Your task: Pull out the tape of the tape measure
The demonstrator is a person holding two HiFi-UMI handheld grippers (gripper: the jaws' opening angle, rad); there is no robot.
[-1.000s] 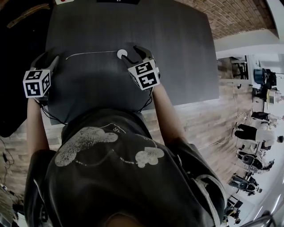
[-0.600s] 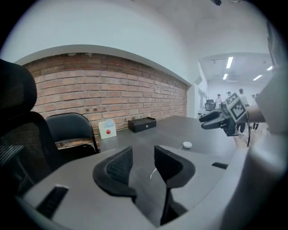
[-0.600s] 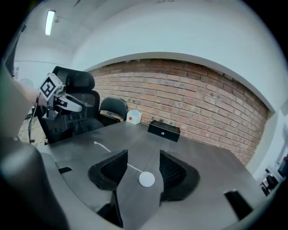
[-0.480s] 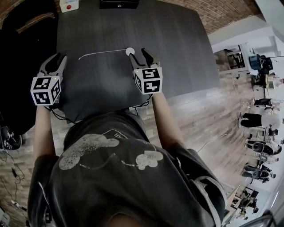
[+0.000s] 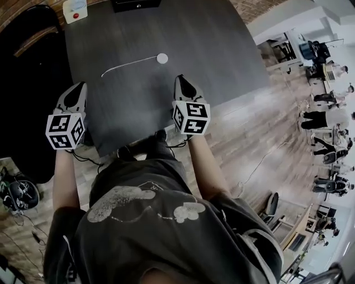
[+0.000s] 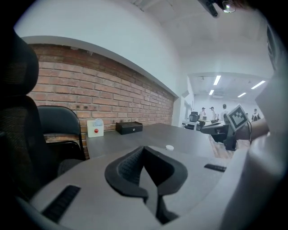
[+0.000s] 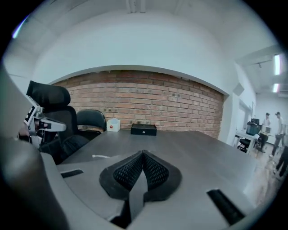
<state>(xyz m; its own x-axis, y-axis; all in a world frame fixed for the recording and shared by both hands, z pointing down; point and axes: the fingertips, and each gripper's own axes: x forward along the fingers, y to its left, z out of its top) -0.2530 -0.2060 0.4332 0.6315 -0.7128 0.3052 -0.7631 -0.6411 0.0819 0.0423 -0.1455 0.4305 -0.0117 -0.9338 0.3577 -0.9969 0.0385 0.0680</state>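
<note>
The tape measure point(image 5: 162, 57) lies on the dark table point(image 5: 222, 50), past the middle and closer to the far edge. It has a small round white case. A thin white tape point(image 5: 127, 64) is already out of it a long way. The tape runs in a soft bend toward the left edge of the table and stops at a loose end point(image 5: 103, 75).

The left gripper point(image 5: 81, 86) is by the near left corner of the table. Its jaws have just been closing and are now pressed together with nothing in them. The right gripper point(image 5: 181, 79) is over the near edge. Its jaws have just been closing too, and they are tight together and empty. Both grippers are well apart from the tape measure.

The case looks small and light, so it would likely slide on the smooth table if only the tape were pulled. The tape looks thin and bendy, not stiff, and could slip out of a weak pinch. A good way would be to hold the round case by its sides with one gripper and pinch the loose end flat with the other.

A small box with a red button point(image 5: 75, 10) sits at the far left corner. A black box point(image 5: 136, 4) sits at the far edge.
</note>
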